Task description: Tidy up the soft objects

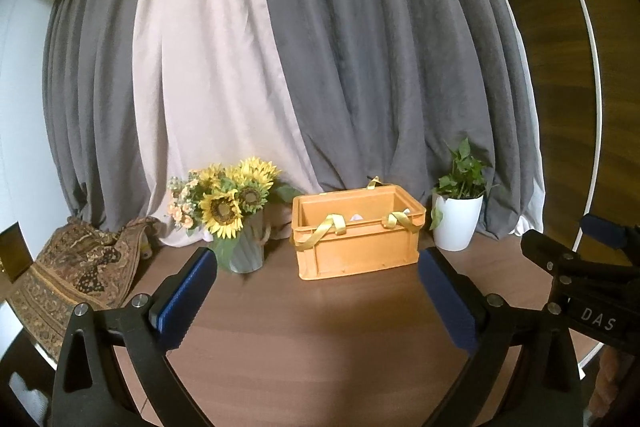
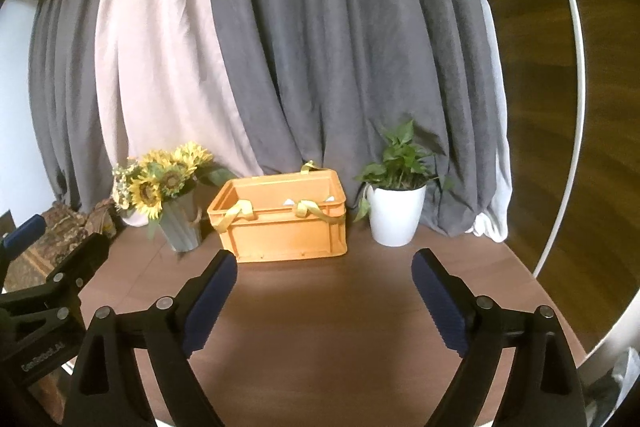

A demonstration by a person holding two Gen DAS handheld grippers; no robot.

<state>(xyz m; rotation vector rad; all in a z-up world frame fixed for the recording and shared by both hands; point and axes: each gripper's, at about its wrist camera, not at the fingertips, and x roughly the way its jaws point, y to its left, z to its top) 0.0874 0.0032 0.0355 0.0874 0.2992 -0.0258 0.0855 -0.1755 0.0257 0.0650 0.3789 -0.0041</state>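
Observation:
An orange plastic crate stands on the brown table, also in the right wrist view. Yellow fabric straps hang over its front rim, and bits of something white show inside. My left gripper is open and empty, held above the table in front of the crate. My right gripper is open and empty, also in front of the crate. The right gripper shows at the right edge of the left wrist view.
A vase of sunflowers stands left of the crate. A white pot with a green plant stands to its right. A patterned cloth lies at the table's left edge. Grey and pale curtains hang behind.

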